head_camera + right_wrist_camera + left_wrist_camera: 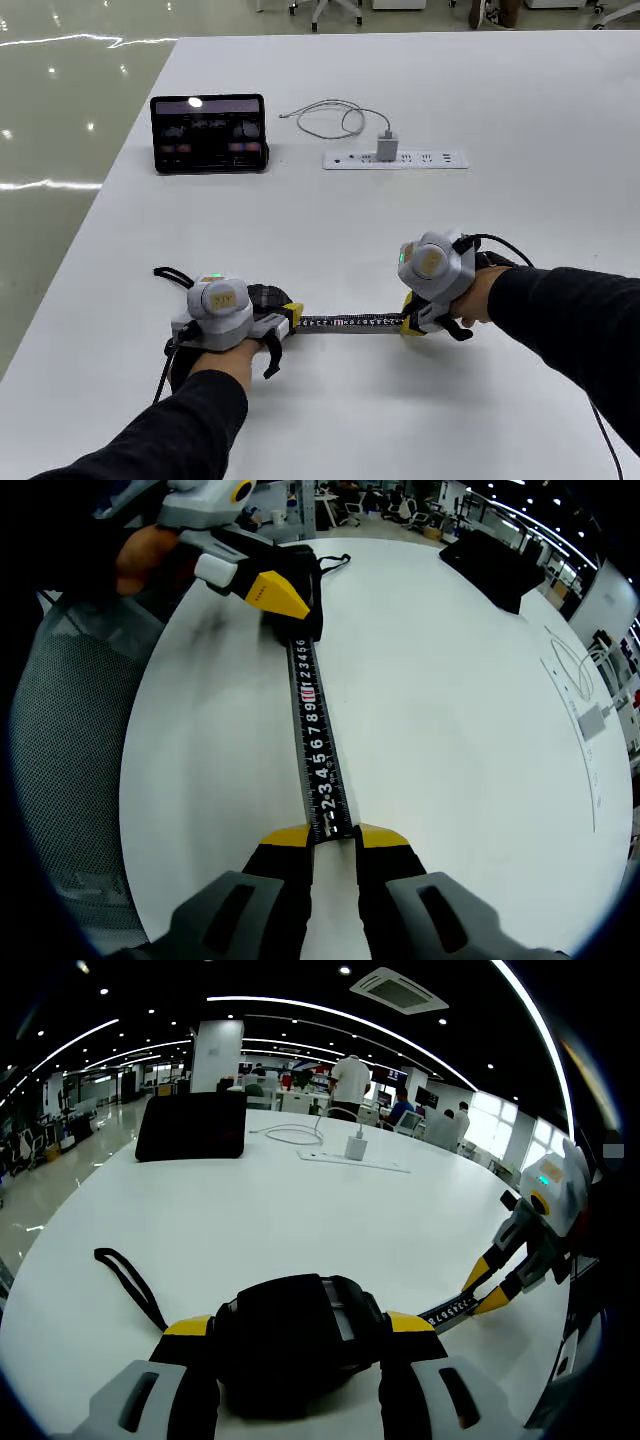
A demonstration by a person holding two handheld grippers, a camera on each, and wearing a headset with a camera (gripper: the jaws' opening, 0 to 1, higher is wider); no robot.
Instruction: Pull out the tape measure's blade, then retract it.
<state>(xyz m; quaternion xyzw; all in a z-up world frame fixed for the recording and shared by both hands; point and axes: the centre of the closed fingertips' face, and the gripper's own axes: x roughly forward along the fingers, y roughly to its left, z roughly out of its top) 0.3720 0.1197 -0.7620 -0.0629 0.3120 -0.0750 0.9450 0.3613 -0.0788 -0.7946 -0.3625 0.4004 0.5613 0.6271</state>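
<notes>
The black tape measure case (300, 1335) rests on the white table (400, 110), and my left gripper (300, 1328) is shut on it, yellow-tipped fingers (190, 1327) on either side. Its black wrist strap (125, 1280) trails to the left. The black blade (315, 740) with white numbers runs flat along the table from the case (298, 575) to my right gripper (333, 835), which is shut on the blade's end. In the head view the blade (350, 321) spans between the left gripper (285, 318) and the right gripper (408, 322).
A dark tablet (209, 132) stands at the back left. A white power strip (395, 159) with a plugged charger and coiled cable (330, 118) lies behind the grippers. The table's left edge is near the left hand.
</notes>
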